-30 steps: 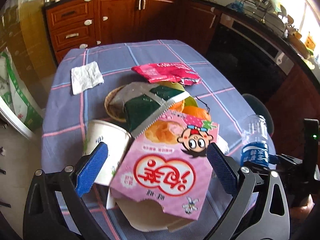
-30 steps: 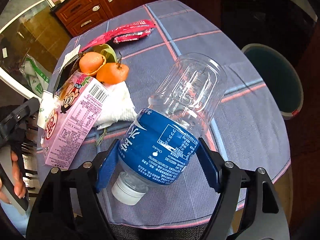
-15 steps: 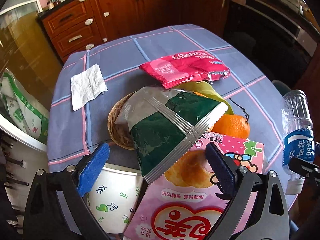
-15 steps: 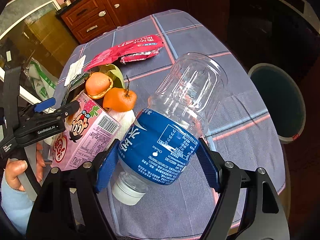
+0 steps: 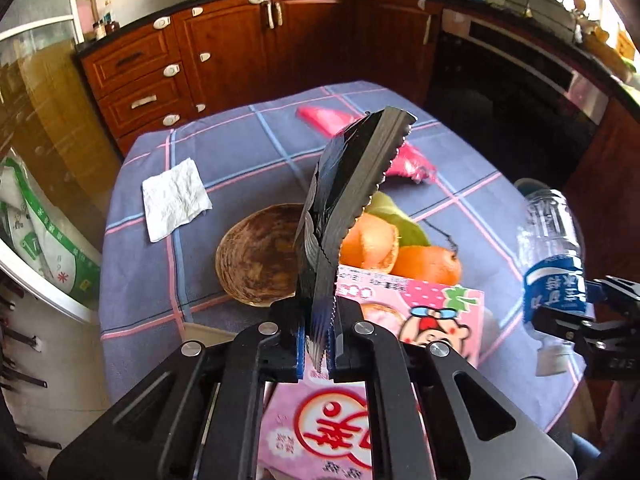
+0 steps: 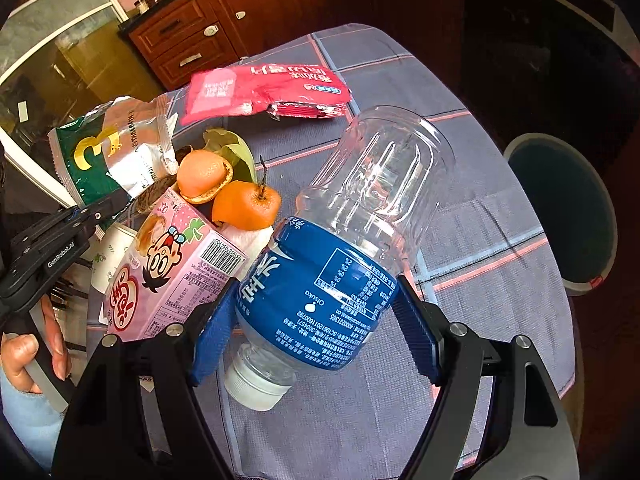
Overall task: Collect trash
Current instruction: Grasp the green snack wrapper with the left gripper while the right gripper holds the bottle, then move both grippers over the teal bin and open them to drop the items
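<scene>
Green snack bag (image 5: 344, 200) is pinched at its serrated seal edge in the left tool (image 5: 316, 354), jaws clamped nearly flat on the foil, bag standing up edge-on above the worktop (image 5: 240, 152); in the right wrist view it hangs (image 6: 116, 152) lifted clear of the pile. Looks empty: very light, thin, crinkly, slick film. It probably flops and can slide out of a pinch, so the crimped seal strip is the best hold, stiffer and ridged.

Empty clear bottle (image 6: 352, 248) with blue label sits cap-down across the right tool (image 6: 316, 320), pads pressing the label band on both sides, jaws wide around its girth. Light, springy thin plastic, smooth. The label zone is the firm part; the upper clear wall likely dents if squeezed.

Left on the worktop:
- pink carton (image 6: 168, 272), light cardboard, stiff along edges, take it across the narrow side
- red wrapper (image 6: 264, 88), flat and limp, needs an edge pinch
- paper cup (image 6: 108, 256), partly hidden beside the carton
- white napkin (image 5: 174, 198), soft, lying apart from the rest
- orange (image 6: 246, 208) and peel (image 6: 202, 176) beside a brown bowl (image 5: 256, 256)

Bin (image 6: 568, 208) stands on the floor just past the worktop's right edge, open-topped.
</scene>
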{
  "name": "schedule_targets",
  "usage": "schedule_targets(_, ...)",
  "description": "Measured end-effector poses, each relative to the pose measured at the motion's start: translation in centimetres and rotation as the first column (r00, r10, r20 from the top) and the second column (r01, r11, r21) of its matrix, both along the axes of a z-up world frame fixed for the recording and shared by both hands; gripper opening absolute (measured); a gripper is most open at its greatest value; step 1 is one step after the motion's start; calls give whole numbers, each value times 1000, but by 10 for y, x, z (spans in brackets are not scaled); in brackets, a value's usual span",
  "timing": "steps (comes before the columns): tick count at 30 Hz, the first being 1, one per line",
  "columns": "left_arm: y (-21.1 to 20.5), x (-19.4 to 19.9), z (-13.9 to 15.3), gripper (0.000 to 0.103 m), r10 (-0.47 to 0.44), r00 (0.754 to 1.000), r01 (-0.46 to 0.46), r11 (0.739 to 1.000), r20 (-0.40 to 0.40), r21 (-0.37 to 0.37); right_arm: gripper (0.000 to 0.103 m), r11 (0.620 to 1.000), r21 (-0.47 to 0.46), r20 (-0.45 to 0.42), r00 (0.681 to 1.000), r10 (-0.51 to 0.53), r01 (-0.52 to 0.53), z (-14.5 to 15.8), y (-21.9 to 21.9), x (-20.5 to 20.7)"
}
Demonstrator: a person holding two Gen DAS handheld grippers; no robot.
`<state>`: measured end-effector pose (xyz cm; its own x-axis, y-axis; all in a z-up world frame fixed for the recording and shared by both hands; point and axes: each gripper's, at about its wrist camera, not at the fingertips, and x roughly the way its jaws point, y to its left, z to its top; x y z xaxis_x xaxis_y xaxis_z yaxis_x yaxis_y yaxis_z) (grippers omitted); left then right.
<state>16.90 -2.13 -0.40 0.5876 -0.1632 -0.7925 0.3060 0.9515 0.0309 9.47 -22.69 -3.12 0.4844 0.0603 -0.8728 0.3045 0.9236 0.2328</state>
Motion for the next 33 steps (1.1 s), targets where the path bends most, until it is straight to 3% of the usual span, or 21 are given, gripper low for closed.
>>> schedule_targets(8, -14, -39, 34, 8, -69, 997, 71, 993, 17, -95, 73, 1000, 6, 54, 998, -9, 9, 22, -10, -22)
schedule_targets(16, -81, -45, 40, 8, -239, 971, 233, 958, -13, -168, 73, 992, 14, 118, 985, -126, 126, 50, -65, -54)
schedule_targets(24, -181, -34, 18, 8, -421, 903, 395, 894, -90, -211, 73, 957, 32, 116, 950, -289, 288, 48, -155, -85)
schedule_targets(29, -251, -21, -3, 9, -497, 854, 461, 859, -152, -223, 73, 924, 74, 70, 922, -381, 376, 27, -219, -95)
schedule_targets(33, -307, -6, -29, 9, -525, 823, 487, 848, -216, -209, 73, 907, 77, 23, 909, -417, 414, 4, -260, -93)
